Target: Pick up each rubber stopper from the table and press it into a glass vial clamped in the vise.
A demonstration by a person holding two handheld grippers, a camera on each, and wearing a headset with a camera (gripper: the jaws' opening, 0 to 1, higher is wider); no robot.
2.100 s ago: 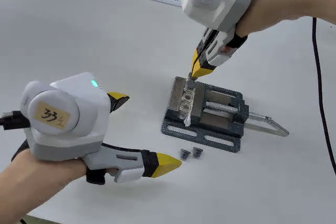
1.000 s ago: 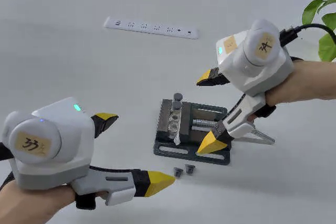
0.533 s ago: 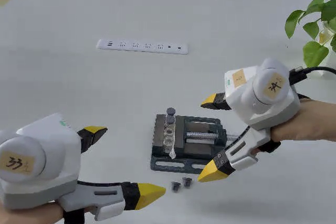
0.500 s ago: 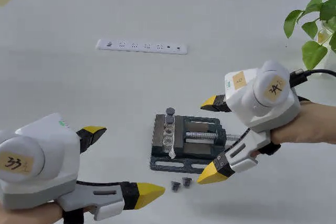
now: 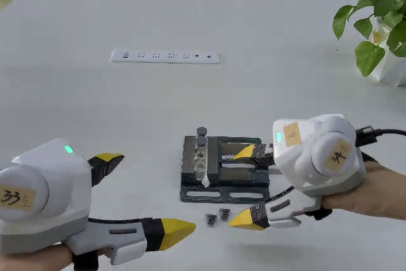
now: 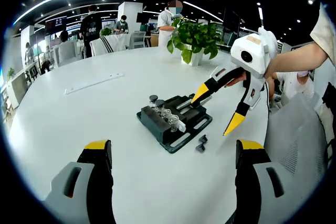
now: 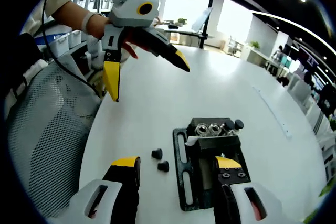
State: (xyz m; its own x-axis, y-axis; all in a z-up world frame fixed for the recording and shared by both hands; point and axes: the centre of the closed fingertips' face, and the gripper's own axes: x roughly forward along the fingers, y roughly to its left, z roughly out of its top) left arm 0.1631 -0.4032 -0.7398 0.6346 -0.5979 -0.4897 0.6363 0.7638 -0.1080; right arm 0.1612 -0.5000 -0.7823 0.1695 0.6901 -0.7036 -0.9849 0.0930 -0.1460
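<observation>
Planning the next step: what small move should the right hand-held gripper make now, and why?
Probably lower the open right hand-held gripper onto a loose rubber stopper and close: two lie before the vise, and two glass vials look unstoppered.

Bare table (image 5: 127, 106) lay free left of the vise (image 5: 188, 166) and behind it up to the power strip (image 5: 165, 56). The right gripper (image 5: 236, 188), jaws spread, blocked the vise's right end and crowded the two loose stoppers (image 5: 223, 214) in front; the left gripper (image 5: 153, 191) stood well apart, near left
</observation>
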